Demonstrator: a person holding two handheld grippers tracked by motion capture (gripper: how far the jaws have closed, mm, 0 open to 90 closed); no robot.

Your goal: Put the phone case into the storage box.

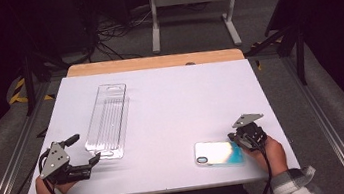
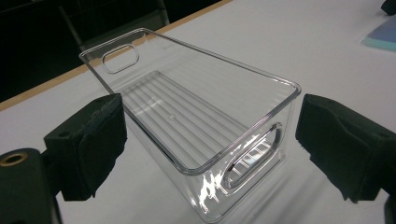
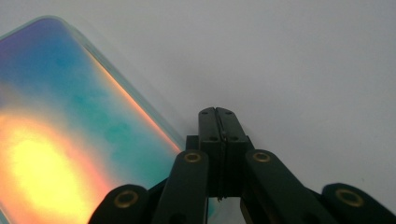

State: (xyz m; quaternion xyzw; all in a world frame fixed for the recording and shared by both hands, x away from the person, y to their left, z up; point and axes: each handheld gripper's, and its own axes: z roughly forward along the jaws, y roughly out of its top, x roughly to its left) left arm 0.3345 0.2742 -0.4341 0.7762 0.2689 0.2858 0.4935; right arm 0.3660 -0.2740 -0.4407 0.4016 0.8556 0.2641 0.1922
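The left gripper (image 1: pixel 84 150) is spread wide, facing the near end of the clear bin (image 1: pixel 107 121) without contact. The right gripper (image 1: pixel 236 139) has its jaws pressed together at the near right edge of the phone case (image 1: pixel 217 152); whether that edge is pinched cannot be told. To grasp the bin well, advance squarely and close across its near end wall

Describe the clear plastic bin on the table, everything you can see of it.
The bin is a long, narrow box of clear hard plastic, open at the top and empty. It has a rounded rim, a ribbed floor and an oval handle slot in each short end. It stands upright on the white table, left of the middle, its long side running away from the person. The left gripper, jaws open, sits at its near end; nothing touches it.
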